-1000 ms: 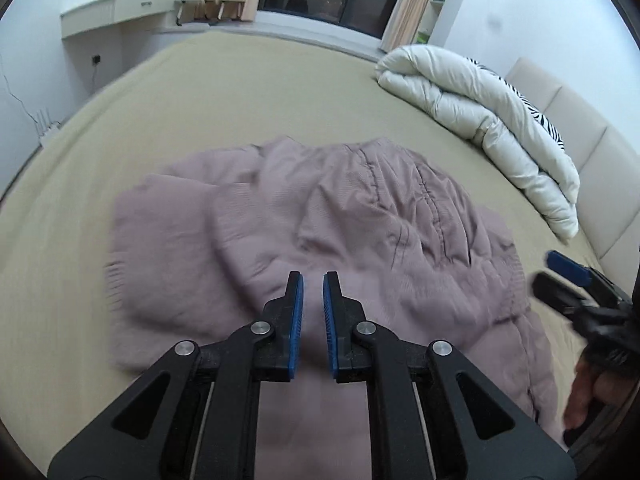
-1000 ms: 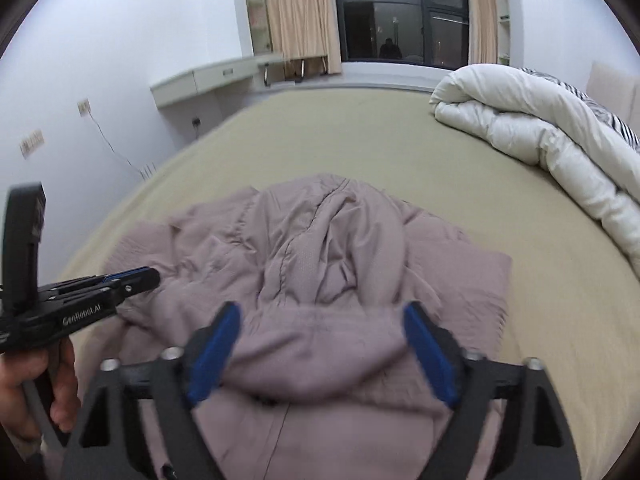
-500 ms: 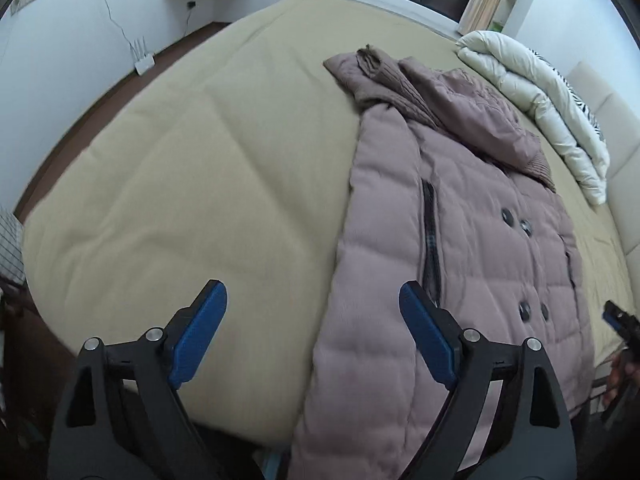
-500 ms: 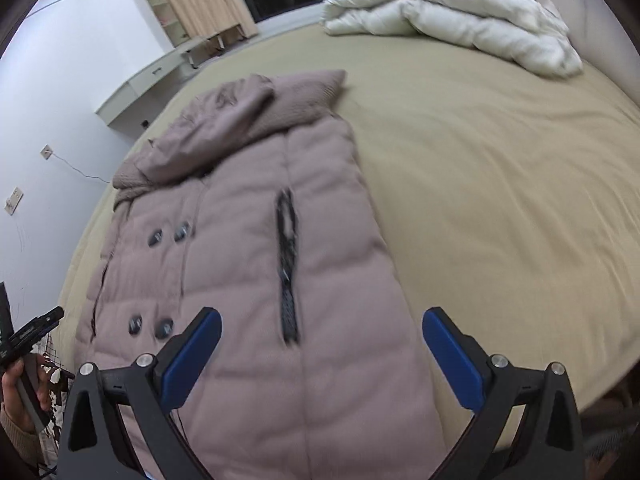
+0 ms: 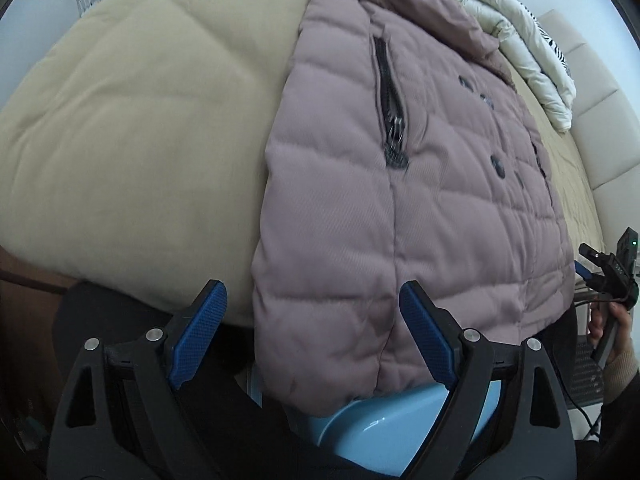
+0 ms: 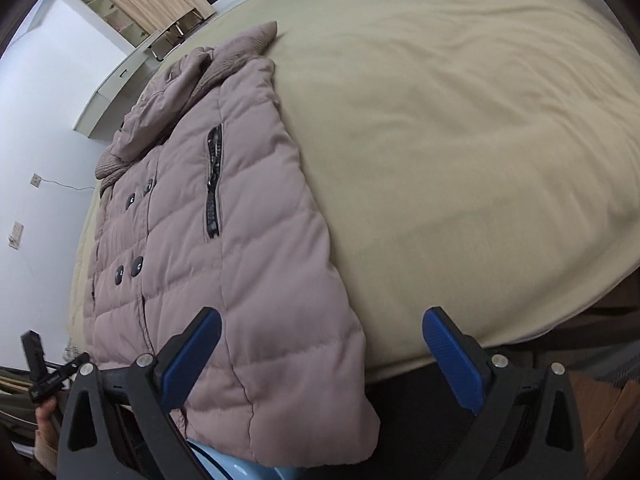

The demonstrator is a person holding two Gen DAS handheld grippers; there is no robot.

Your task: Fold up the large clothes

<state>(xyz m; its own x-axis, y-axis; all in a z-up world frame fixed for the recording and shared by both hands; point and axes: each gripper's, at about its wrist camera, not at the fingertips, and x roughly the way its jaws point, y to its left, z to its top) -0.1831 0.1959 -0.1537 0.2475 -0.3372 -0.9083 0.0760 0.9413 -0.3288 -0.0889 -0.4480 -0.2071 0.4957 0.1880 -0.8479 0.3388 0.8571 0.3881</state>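
The left hand-held gripper and the right hand-held gripper both hover spread and empty above the hem of the mauve padded coat, which lies flat lengthwise on the bed, probably ready for folding.

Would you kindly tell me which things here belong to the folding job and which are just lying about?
Belongs to the job:
- mauve padded coat, spread on the bed, hem hanging over the edge
- left gripper, open
- right gripper, open

Just lying about:
- white duvet
- beige bed cover
- light blue tub
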